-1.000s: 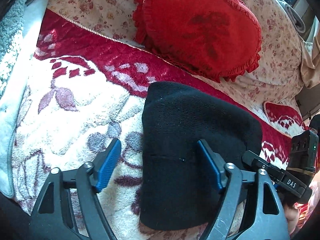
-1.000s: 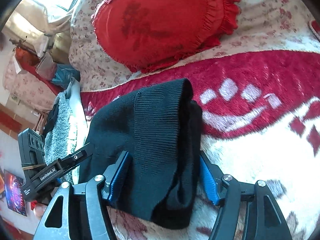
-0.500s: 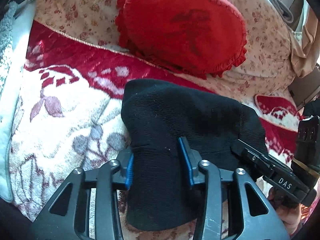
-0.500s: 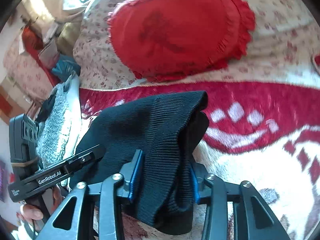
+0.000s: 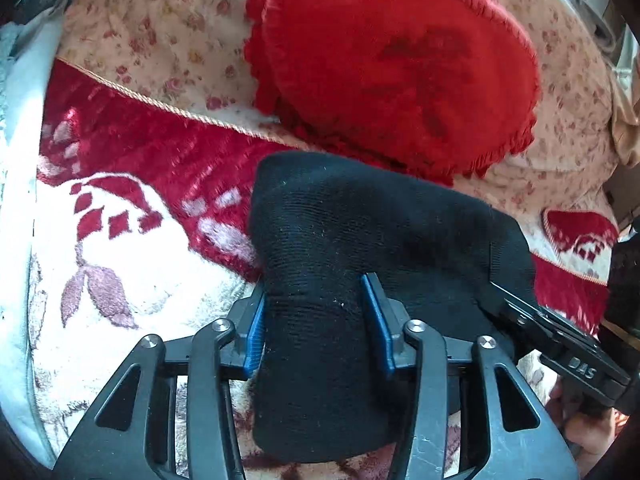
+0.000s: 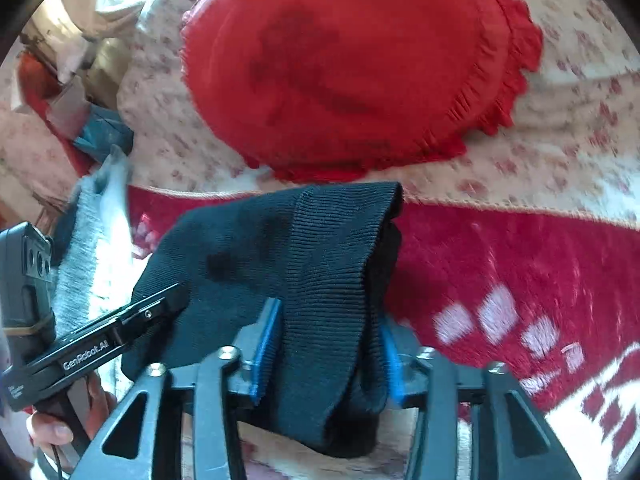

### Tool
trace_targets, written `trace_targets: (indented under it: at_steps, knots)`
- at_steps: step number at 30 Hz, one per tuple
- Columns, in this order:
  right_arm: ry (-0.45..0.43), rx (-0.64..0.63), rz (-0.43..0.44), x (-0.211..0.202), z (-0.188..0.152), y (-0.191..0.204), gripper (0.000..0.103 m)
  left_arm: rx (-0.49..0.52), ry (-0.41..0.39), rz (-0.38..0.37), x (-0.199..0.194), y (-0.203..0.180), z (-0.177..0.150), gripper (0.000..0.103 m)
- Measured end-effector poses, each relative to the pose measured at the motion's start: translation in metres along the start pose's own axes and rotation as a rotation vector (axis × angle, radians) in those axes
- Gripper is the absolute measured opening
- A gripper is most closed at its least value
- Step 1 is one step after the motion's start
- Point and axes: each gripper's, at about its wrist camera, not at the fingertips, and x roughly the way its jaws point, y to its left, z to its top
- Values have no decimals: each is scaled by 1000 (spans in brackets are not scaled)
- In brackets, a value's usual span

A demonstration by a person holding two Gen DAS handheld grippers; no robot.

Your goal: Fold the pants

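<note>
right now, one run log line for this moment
left gripper: gripping black pants, jaws opening | right gripper: same, opening | surface: blanket

Black knit pants (image 5: 320, 320) are seen against a red-and-white patterned blanket (image 5: 120, 280), a frilled red cushion (image 5: 392, 64) and a floral cream sheet (image 5: 160, 32).

Both wrist cameras look steeply down along their fingers, close over the bed — sharing the black pants (image 5: 320, 264) and red cushion (image 6: 344, 68).
</note>
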Motion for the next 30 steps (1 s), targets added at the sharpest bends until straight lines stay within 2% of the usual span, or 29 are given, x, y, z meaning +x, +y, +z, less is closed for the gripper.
trace_targets:
  at_steps: [2, 5, 7, 8, 11, 14, 16, 19, 23, 30]
  knots:
    - [-17, -13, -14, -12, -3, 0, 46, 7, 1, 8, -6, 0, 0, 45]
    - [-80, -81, -113, -41, -3, 10, 45, 3, -19, 48, -19, 0, -1, 45]
    - [-110, -124, -105, -56, -2, 21, 41, 12, -29, 84, -27, -1, -1, 45]
    - [-116, -157, -73, -63, -2, 30, 39, 15, -31, 83, -30, -1, -3, 45]
    - [-89, -244, -44, -61, -6, 50, 35, 22, -33, 96, -32, -4, -12, 45]
    - [-16, -306, -92, -37, -21, 60, 32, 50, -26, 124, -21, -9, -21, 45]
    - [19, -308, -126, -23, -32, 53, 32, 54, -42, 133, -18, -11, -24, 49]
    - [2, -315, -130, -25, -38, 53, 32, 76, -52, 160, -19, -17, -23, 49]
    - [-12, -269, -111, -35, -23, 54, 32, 79, -54, 171, -21, -18, -24, 49]
    - [-55, -249, -195, -17, 4, 62, 32, 85, -55, 180, -21, -19, -24, 50]
